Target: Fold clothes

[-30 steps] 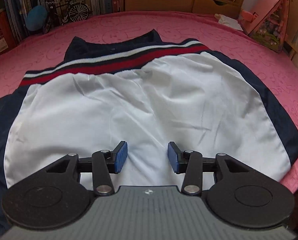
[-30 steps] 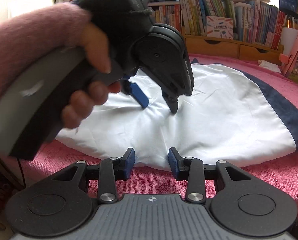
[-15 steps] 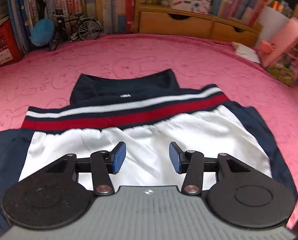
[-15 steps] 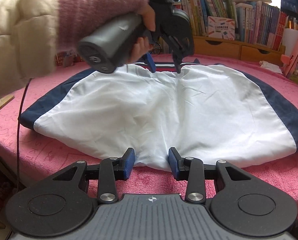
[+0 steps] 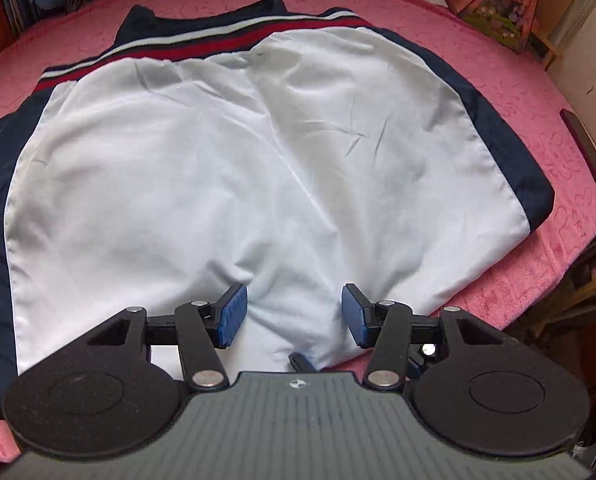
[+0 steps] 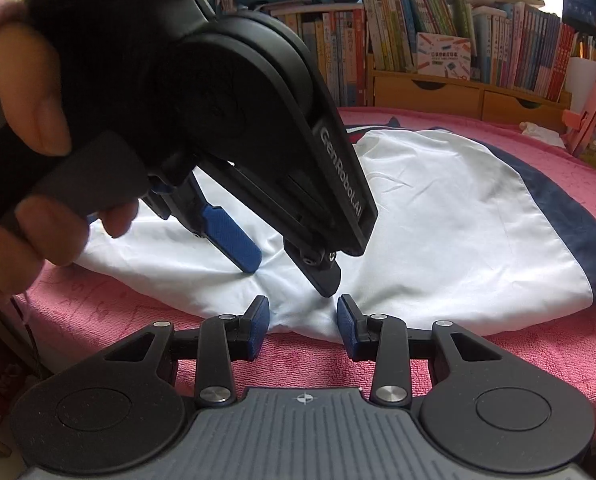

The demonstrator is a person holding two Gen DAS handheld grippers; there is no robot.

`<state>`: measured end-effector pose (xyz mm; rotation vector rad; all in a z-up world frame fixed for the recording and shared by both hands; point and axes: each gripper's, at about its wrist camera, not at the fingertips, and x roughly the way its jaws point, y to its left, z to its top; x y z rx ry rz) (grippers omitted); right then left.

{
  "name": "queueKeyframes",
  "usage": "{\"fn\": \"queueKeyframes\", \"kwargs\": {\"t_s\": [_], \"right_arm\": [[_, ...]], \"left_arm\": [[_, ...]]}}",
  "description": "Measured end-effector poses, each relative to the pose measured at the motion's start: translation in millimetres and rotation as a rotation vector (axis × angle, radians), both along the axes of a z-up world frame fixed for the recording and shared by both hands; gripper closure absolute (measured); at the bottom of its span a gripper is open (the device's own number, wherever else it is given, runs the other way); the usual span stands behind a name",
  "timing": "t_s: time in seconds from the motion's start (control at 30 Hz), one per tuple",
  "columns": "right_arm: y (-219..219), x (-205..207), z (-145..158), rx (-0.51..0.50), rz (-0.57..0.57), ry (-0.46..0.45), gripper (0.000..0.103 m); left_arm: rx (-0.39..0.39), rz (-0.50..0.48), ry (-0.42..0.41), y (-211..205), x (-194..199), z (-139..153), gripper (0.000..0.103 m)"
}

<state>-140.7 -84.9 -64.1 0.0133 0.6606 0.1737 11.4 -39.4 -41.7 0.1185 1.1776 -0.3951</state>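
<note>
Right wrist view | left gripper [image 6: 290, 276] jaws apart, tips pressing cloth, gripping nothing | right gripper [image 6: 303, 322] parted at hem, 6 o'clock | jacket [image 5: 226, 168] flat on pink cover [image 5: 538, 92], light, limp, slippery: pinch hem

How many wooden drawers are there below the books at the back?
2, side by side under the books: the left drawer and the right drawer. More may be hidden behind the left gripper, which blocks that side of the view.
</note>
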Motion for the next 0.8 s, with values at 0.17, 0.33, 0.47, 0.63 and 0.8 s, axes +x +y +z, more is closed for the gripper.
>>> {"fn": "queueKeyframes", "kwargs": {"t_s": [0.17, 0.33, 0.47, 0.63, 0.8], "right_arm": [[-1, 0, 0, 0.0, 0.0, 0.001, 0.065], [-1, 0, 0, -0.001, 0.0, 0.0, 0.065], [-2, 0, 1, -0.003, 0.001, -0.001, 0.065], [-3, 1, 1, -0.006, 0.004, -0.003, 0.065], [-3, -1, 1, -0.003, 0.006, -0.005, 0.065]], "left_arm": [[0.05, 0.008, -0.067, -8, 22, -2, 0.052], [0.116, 0.053, -0.14, -24, 63, -7, 0.049], [0.137, 0.161, -0.18, -24, 107, -10, 0.04], [0.064, 0.296, -0.143, -10, 143, -1, 0.042], [-0.029, 0.273, -0.184, 7, 116, 34, 0.049]]}}
